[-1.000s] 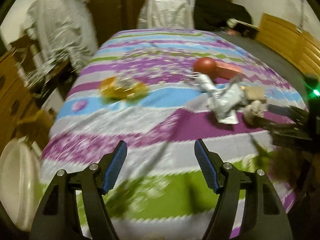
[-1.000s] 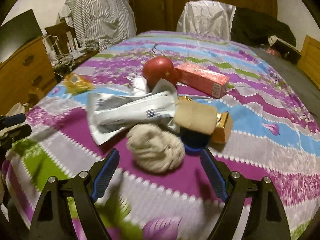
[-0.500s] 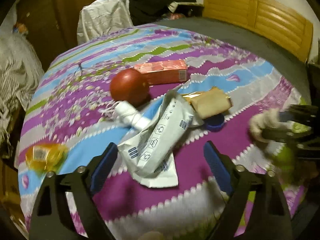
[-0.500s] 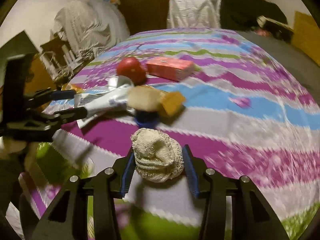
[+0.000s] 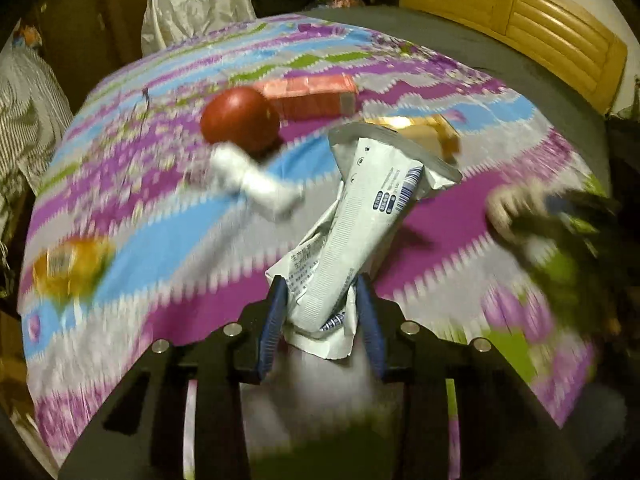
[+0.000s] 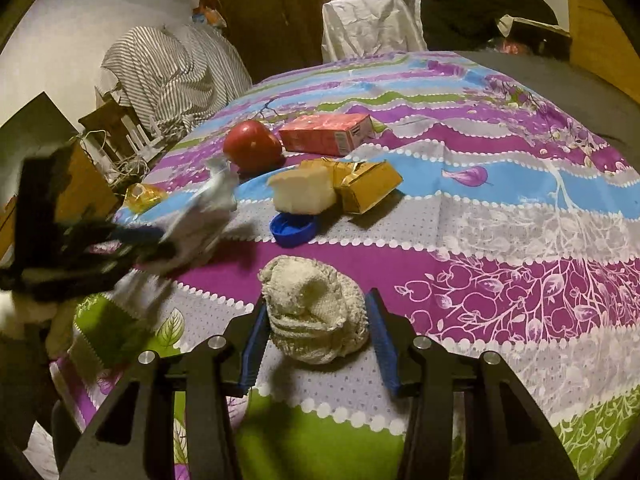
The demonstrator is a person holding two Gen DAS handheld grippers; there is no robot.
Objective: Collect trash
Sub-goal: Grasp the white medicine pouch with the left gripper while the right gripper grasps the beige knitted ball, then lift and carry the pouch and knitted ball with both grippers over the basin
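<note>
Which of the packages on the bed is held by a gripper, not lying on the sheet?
The crumpled white printed pouch: the left gripper is closing on its lower end. The pink carton and gold wrapper lie untouched on the sheet.

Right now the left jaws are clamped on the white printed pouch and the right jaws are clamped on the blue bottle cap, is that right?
Not quite. The right gripper grips the crumpled beige knitted cloth, not the blue bottle cap, which lies free on the bedspread, as the right wrist view shows. The left gripper is closing on the white printed pouch.
</note>
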